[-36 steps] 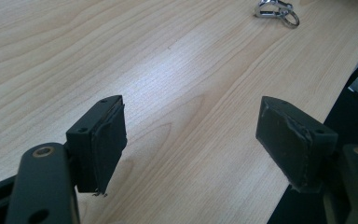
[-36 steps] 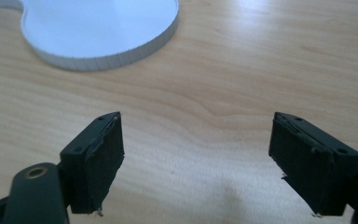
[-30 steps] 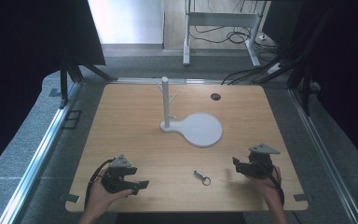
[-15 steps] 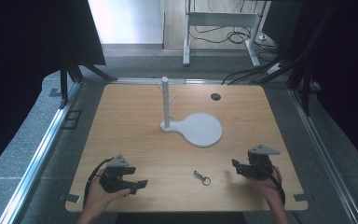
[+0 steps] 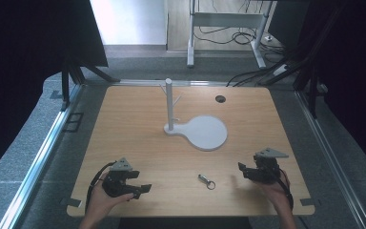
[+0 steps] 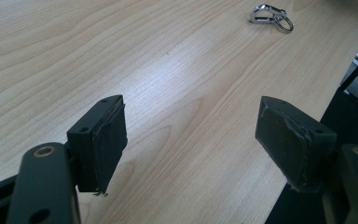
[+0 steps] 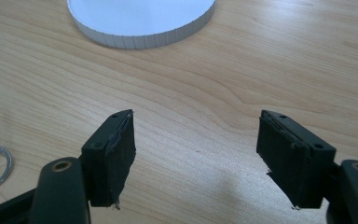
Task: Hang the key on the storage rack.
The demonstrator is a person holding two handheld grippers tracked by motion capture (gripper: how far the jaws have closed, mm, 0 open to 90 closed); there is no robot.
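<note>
Black right claw (image 5: 242,170) slightly narrower, empty.

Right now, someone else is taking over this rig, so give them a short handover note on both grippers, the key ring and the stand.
Left gripper: open, nothing between its jaws, low over the table near the front left.
Right gripper: open and empty, its jaws have just been closing a little; near the front right.
Key ring: metal clip with a ring, lying flat on the table between the two grippers, touched by neither.
Stand: white post with side pegs on a round white base, mid-table; nothing hangs on it.
Done: nothing yet.
Left: probably pick up the key ring and hang it on a peg.
</note>
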